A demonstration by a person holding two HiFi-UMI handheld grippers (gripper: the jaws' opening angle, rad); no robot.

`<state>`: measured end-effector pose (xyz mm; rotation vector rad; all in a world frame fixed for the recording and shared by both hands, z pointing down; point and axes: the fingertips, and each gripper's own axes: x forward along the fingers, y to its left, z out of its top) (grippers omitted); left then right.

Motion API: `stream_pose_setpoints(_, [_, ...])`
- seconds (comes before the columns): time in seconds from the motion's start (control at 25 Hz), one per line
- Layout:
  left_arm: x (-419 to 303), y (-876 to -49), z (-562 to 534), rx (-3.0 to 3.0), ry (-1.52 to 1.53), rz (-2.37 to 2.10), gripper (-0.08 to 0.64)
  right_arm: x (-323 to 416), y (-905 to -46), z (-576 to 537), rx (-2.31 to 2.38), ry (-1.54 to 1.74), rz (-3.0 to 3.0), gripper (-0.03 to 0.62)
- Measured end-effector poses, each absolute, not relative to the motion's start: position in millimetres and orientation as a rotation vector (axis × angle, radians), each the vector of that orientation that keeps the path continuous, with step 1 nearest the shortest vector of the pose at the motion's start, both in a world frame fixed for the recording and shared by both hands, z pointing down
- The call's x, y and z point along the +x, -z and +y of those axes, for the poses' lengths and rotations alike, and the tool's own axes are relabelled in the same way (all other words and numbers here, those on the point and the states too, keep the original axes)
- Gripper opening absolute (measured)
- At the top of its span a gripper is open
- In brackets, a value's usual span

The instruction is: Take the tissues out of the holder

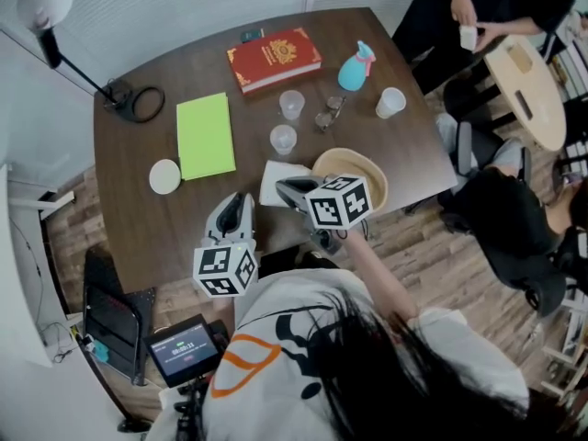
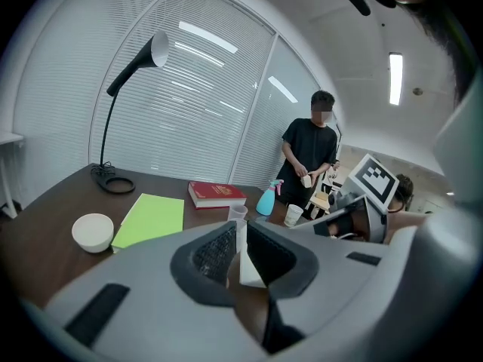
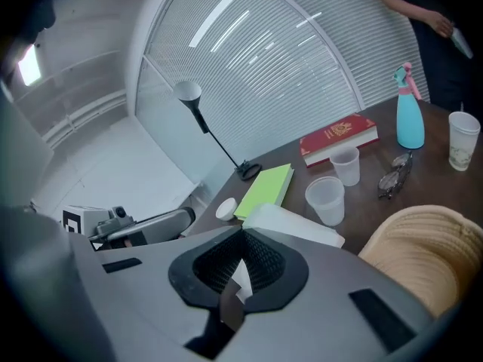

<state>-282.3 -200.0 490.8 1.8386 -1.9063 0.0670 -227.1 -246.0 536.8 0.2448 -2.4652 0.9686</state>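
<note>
At the left edge of the table [image 1: 129, 209], around 9 o'clock, sits a bowl [image 1: 165, 176], with a notebook [image 1: 205, 136] just beside it at its 1 o'clock. Toward 6 o'clock, near the front edge, the left gripper [image 2: 238, 236] hangs with its jaws a narrow slit apart and nothing between them. A cup [image 1: 283, 139] and a white corner show through the gap.

The tissues [image 1: 274, 173] lie flat on the table at about 5 o'clock from its centre, with the cup near them at 12 o'clock. A basket [image 1: 354, 154] is close at their 3 o'clock. No separate holder can be made out around them.

The right gripper [image 3: 242, 238] hovers at their right edge with its jaws pressed together. A white sliver shows under the tips, which is probably the tissues seen beyond rather than a pinched sheet.

Several things could go wrong from here:
- With its jaws together, the right gripper would only shove the tissues toward 9 o'clock or against the basket rather than take them.
- A shallow pinch might lift a single sheet or tear it.
- The two grippers are close, so closing in from both sides could knock them together.
- A sweep toward 12 o'clock could tip the cup.
</note>
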Motion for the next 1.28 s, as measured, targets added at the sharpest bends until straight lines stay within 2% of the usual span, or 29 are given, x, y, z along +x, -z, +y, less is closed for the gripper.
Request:
stream_pose_setpoints(0.8, [-286.1, -489.8, -198.4, 1.813, -0.069, -1.927, 0.044, -228.5, -573.0, -237.1, 0.264, -1.017, -2.342, 0.014])
stream_pose_setpoints(0.96, [-285.0, -490.8, -198.4, 1.818, -0.071, -1.923, 0.044, -228.1, -584.1, -226.1, 0.218, -0.996, -2.268, 0.095])
stream_pose_setpoints(1.28, [-285.3, -491.5, -197.2, 1.82, -0.07, -1.922, 0.044, -220.3, -610.1, -213.2, 0.222, -0.955, -2.177, 0.097])
